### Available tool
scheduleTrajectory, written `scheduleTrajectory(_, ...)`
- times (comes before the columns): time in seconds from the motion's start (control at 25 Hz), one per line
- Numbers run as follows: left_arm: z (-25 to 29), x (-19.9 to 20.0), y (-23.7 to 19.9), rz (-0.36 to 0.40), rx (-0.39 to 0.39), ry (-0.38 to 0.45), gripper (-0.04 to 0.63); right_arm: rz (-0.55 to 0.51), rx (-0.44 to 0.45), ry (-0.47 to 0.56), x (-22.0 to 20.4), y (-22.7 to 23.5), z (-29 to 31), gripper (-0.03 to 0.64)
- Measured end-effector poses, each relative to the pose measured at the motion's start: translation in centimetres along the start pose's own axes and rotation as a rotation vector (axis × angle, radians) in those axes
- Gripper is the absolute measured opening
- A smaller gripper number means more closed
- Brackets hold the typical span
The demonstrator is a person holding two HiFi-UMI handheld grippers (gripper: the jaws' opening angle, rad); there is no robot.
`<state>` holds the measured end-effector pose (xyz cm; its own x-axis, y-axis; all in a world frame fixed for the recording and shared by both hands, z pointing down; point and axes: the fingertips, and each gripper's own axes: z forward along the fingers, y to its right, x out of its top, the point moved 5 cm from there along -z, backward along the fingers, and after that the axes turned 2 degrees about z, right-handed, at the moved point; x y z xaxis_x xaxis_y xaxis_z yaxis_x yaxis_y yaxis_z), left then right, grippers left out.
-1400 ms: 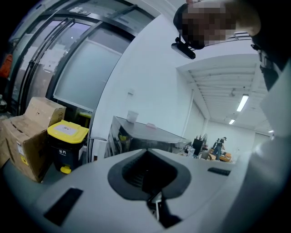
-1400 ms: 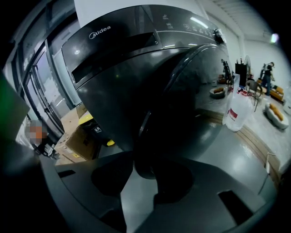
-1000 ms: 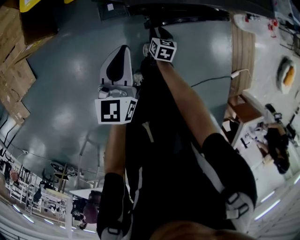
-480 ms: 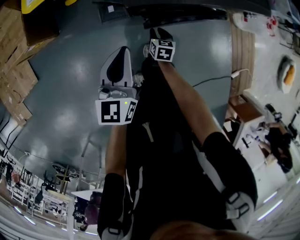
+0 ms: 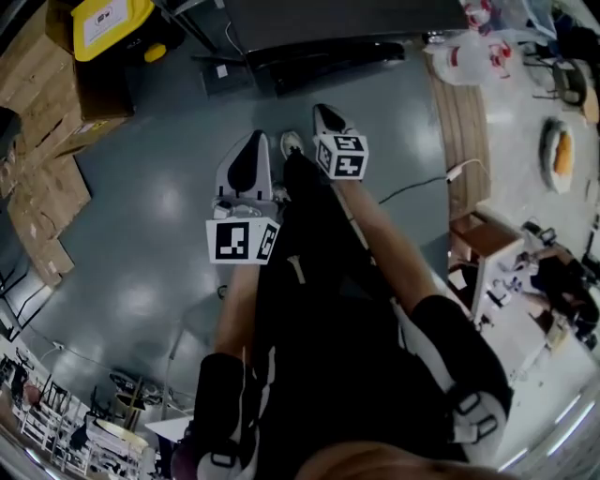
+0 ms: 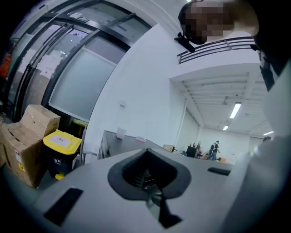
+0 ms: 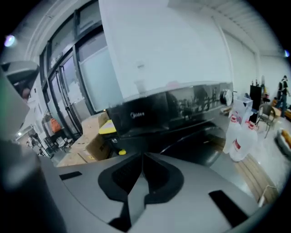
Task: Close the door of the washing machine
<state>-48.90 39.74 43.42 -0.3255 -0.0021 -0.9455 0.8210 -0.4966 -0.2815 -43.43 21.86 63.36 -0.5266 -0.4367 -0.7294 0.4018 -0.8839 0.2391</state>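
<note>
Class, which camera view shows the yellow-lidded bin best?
The left gripper view: the yellow-lidded bin shows lid and dark body. Head view shows its lid from above; right gripper view, only a yellow sliver beside the washing machine.

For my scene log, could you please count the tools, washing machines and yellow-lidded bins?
Tools: 2, the left tool and the right tool, whose jaws have just been closing on nothing
Washing machine: 1
Yellow-lidded bin: 1
Total: 4

Left gripper (image 6: 148, 157) fingers together; right gripper (image 7: 142, 159) fingers just closed, empty.
</note>
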Motion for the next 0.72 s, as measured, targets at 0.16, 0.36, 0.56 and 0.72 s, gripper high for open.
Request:
scheduleTrajectory(0.16,-1.9,2.7,2.5,-0.007,-0.014,0.020,0.005,-0.007,0.016,0.097,5.2,-0.6,-7.2,0.015)
scheduleTrajectory(0.36,-4.0,5.8,6.8,0.002,-0.008,0.061,0.005,-0.013,0.047,0.190,10.0,-0.5,-16.6,0.011)
scheduleTrajectory(0.56,-4.6,8.5,10.3,0.022,-0.043,0.072,0.005,-0.064,0.084,0.277,13.3,-0.2,-23.5,0.009)
scheduleTrajectory(0.72,-4.3,9.8,12.3,0.010,-0.031,0.083,0.005,-0.122,0.121,0.298,14.8,0.1,-27.3,0.009)
